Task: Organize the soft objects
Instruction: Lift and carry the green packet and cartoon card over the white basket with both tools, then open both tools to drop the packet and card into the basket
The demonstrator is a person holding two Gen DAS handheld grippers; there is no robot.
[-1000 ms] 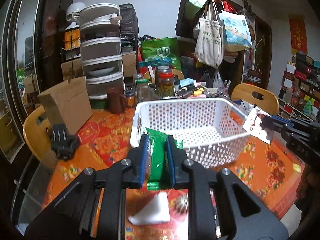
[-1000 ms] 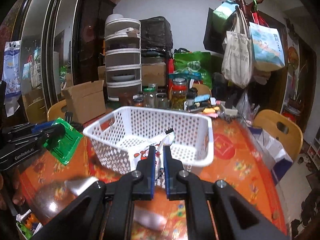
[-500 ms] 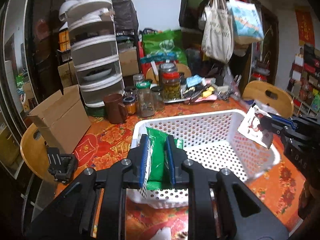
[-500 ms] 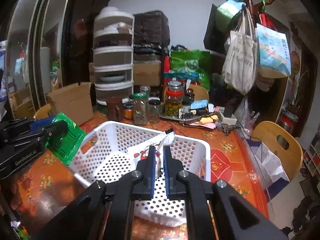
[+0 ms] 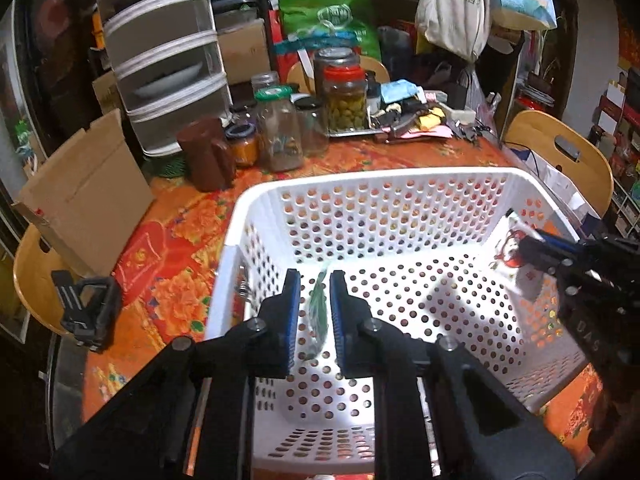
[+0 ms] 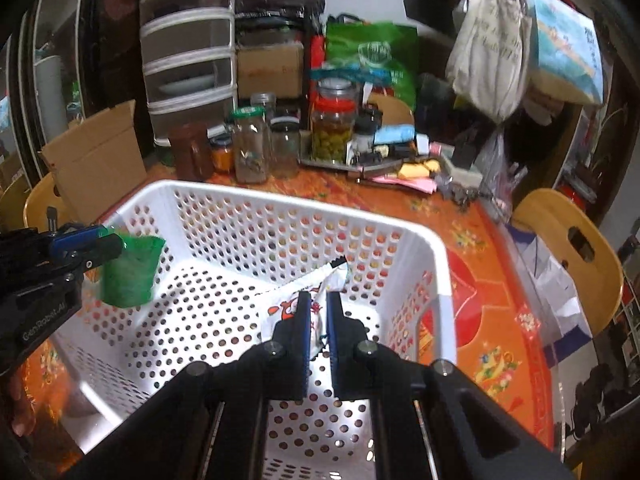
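Note:
A white perforated basket [image 5: 384, 178] stands on the orange floral table; it also shows in the right wrist view [image 6: 280, 204]. My left gripper [image 5: 314, 280] is over the basket's left part with its jaws parted, and a green packet [image 5: 318, 312] hangs edge-on between them, blurred; whether the pads touch it I cannot tell. From the right wrist view the green packet [image 6: 128, 270] sits below the left gripper [image 6: 106, 246]. My right gripper [image 6: 318, 300] is shut on a white packet with red cartoon print [image 6: 316, 284] over the basket's right part; the white packet also shows in the left wrist view [image 5: 510, 246].
Glass jars [image 5: 346, 98] and a brown mug [image 5: 206, 156] stand behind the basket. A cardboard box [image 5: 86, 192] and a black clip-like object [image 5: 86, 312] sit left. Wooden chairs [image 6: 572, 240] ring the table. A stacked drawer unit [image 5: 160, 48] stands at the back.
Both grippers moved forward and down over the basket. The left jaws have widened and the green packet now hangs edge-on between them. The right gripper still holds the white packet.

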